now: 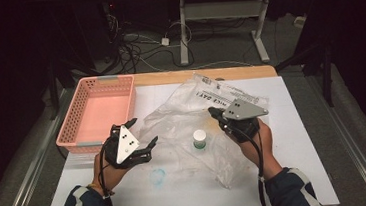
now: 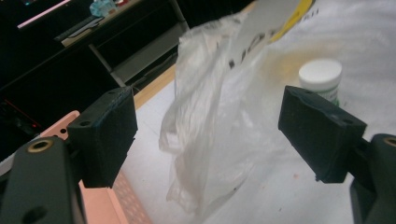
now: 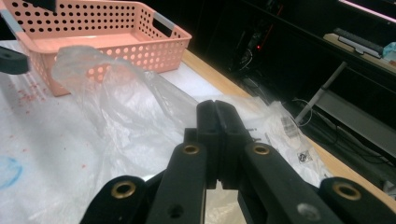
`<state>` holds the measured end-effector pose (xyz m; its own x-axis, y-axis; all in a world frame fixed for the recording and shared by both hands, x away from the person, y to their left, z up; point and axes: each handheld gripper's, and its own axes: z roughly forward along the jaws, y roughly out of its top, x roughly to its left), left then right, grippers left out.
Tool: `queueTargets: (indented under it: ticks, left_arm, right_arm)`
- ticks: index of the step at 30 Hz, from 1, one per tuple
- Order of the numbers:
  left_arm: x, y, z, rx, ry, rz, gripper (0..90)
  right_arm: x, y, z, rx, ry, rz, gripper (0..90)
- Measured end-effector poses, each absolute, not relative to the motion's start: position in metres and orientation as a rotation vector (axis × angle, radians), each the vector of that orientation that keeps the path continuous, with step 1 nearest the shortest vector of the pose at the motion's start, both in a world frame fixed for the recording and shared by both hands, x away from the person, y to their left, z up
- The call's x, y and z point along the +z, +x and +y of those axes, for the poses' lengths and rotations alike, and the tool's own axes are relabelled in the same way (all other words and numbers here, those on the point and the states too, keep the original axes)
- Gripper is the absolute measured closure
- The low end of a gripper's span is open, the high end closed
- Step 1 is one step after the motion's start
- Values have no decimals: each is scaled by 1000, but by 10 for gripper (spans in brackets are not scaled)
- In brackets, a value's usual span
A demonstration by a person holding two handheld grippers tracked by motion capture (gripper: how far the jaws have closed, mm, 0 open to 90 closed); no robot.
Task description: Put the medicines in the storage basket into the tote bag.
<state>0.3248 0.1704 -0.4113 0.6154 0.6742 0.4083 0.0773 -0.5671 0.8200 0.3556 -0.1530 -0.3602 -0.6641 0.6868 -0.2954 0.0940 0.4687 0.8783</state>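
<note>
The left gripper point(image 1: 142, 132) spreads its jaws wide, gripping nothing, with the clear plastic bag point(image 2: 210, 121) rising between and beyond them. The right gripper point(image 3: 217, 109) has its jaws pressed together on the bag's far edge. A white-capped bottle point(image 1: 199, 139) stands between both grippers; the pink basket point(image 1: 89, 93) sits beyond the left jaws at the surface point(image 1: 303, 122) edge.

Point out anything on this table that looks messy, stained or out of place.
A blue smudge stains the white table cover near its front edge, and pink specks dot it beside the pink basket. The clear plastic bag lies crumpled around a small white-capped bottle.
</note>
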Motion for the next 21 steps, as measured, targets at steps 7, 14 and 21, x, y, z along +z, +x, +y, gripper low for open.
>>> queueTargets:
  ticks: [7,14,21]
  left_arm:
    - [-404,333,160,947,2046,566,188]
    - [-403,346,168,820,2060,593,187]
    - [-417,360,145,795,2225,576,291]
  right_arm:
    - [-359,343,-180,1182,670,2080,900]
    - [-368,334,-187,1133,673,2119,900]
    - [-372,328,-194,1125,710,2119,893]
